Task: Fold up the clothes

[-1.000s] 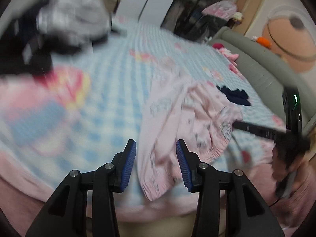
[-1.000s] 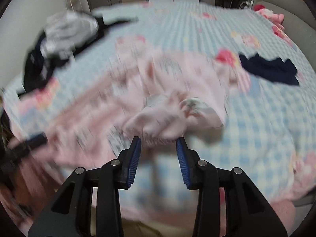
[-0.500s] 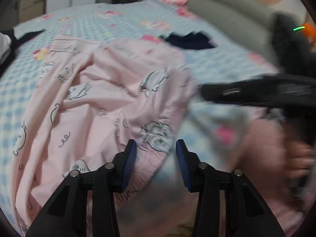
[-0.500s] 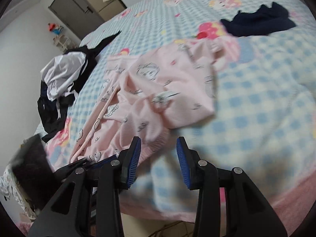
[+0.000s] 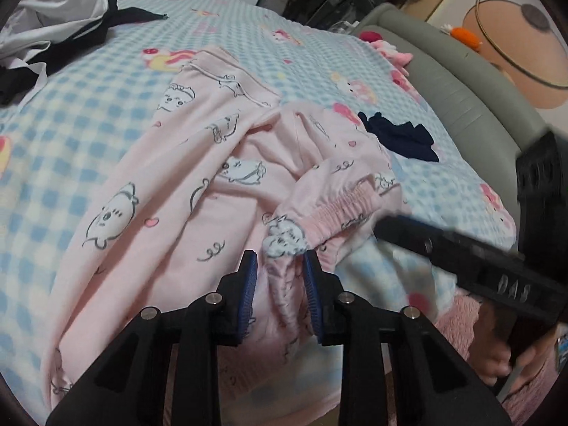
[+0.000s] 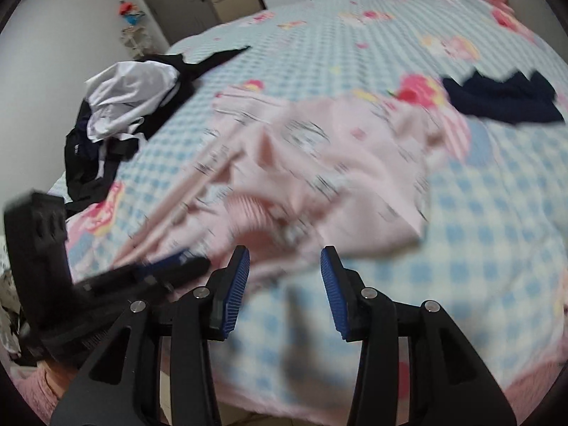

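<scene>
Your left gripper is closing on the pink pyjamas' waistband fold; your right gripper is opening, empty.

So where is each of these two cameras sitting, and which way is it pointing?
Left wrist: sits on the left gripper, looking down along its closing fingers, which have pink pajama fabric between them; the right gripper and a hand show at right.
Right wrist: sits on the right gripper, its fingers opening over the checked bedspread; the left gripper shows at left.
Shared: the pajamas, navy garment, black-and-white clothes pile, each other's gripper.
</scene>
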`<act>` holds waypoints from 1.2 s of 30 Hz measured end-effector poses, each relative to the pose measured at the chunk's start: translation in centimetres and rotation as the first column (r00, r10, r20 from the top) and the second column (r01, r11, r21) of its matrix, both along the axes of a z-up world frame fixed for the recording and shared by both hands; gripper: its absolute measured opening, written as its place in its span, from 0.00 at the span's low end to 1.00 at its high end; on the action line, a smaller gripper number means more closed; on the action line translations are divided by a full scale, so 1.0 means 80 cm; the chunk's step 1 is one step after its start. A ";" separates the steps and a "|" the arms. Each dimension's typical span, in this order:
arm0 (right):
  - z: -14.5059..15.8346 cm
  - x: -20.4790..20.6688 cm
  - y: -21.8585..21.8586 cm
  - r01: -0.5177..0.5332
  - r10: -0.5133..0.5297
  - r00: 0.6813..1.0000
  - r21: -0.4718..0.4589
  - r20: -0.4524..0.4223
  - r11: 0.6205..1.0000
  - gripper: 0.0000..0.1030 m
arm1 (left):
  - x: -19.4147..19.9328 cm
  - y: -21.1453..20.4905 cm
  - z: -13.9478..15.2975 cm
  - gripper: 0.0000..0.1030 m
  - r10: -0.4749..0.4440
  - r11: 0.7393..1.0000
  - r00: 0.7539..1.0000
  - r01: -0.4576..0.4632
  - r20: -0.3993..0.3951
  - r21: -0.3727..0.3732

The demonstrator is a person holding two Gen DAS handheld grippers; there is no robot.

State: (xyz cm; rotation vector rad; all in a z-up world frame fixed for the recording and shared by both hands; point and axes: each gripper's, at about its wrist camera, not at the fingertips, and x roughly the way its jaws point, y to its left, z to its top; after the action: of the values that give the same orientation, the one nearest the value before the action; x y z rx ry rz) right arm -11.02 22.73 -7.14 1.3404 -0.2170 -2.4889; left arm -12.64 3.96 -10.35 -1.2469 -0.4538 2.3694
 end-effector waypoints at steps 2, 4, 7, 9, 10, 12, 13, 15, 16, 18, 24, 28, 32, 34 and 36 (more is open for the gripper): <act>-0.004 -0.013 -0.016 -0.017 0.017 1.000 0.050 0.006 0.999 0.42 | 0.002 0.001 -0.002 0.26 -0.016 1.000 1.000 0.016 -0.001 0.015; -0.012 -0.026 -0.034 -0.047 0.046 0.999 0.116 0.013 0.992 0.41 | 0.003 0.003 -0.002 0.26 -0.041 0.999 0.999 0.041 -0.003 0.035; -0.018 -0.028 -0.037 -0.030 0.036 0.999 0.218 -0.025 0.975 0.20 | 0.008 0.003 0.001 0.29 -0.074 0.996 0.997 0.075 -0.015 0.057; -0.019 -0.026 -0.033 0.007 0.007 0.999 0.260 -0.053 0.966 0.17 | 0.012 -0.002 0.002 0.29 -0.072 0.996 0.997 0.073 -0.018 0.056; -0.016 -0.022 -0.028 0.030 -0.014 0.998 0.261 -0.065 0.965 0.15 | 0.015 -0.007 0.000 0.29 -0.065 0.996 0.998 0.066 -0.011 0.059; -0.010 -0.011 -0.018 0.075 -0.057 0.995 0.246 -0.082 0.966 0.11 | 0.020 -0.019 -0.005 0.32 -0.051 0.997 0.999 0.050 0.011 0.066; -0.006 -0.002 -0.011 0.097 -0.080 0.993 0.225 -0.085 0.969 0.09 | 0.026 -0.024 -0.007 0.33 -0.052 0.997 0.998 0.050 0.021 0.063; 0.000 0.018 0.003 0.134 -0.122 0.990 0.187 -0.075 0.973 0.08 | 0.037 -0.034 -0.011 0.35 -0.055 0.997 0.998 0.053 0.039 0.055; 0.001 0.029 0.011 0.151 -0.143 0.988 0.165 -0.063 0.975 0.08 | 0.047 -0.040 -0.009 0.36 -0.049 0.998 0.998 0.048 0.027 0.039; 0.003 0.048 0.022 0.172 -0.170 0.985 0.130 -0.026 0.977 0.08 | 0.064 -0.055 -0.003 0.40 -0.018 1.000 1.000 0.018 0.006 0.017; -0.021 0.097 0.049 0.201 -0.216 0.970 0.131 0.114 0.971 0.08 | 0.079 -0.109 -0.006 0.45 0.159 0.987 0.987 -0.159 0.009 0.011; -0.035 0.105 0.046 0.157 -0.172 0.971 0.099 0.164 0.983 0.08 | 0.084 -0.137 -0.013 0.44 0.258 0.965 0.965 -0.260 0.033 0.043; -0.013 0.108 0.049 0.171 -0.177 0.980 0.066 0.093 0.983 0.11 | 0.093 -0.154 -0.024 0.50 0.275 0.956 0.959 -0.281 0.073 0.085; -0.009 0.105 0.057 0.199 -0.203 0.976 0.052 0.081 0.979 0.17 | 0.096 -0.159 -0.032 0.50 0.273 0.953 0.956 -0.284 0.104 0.107; -0.013 0.098 0.066 0.226 -0.229 0.969 0.037 0.093 0.973 0.18 | 0.098 -0.155 -0.035 0.49 0.256 0.956 0.960 -0.269 0.117 0.120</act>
State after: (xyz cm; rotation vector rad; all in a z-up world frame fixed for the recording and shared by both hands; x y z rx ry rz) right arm -3.21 28.00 -8.20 1.5266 -0.3814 -2.6215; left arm -4.80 -8.47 -13.18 -1.3166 -0.8463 2.4483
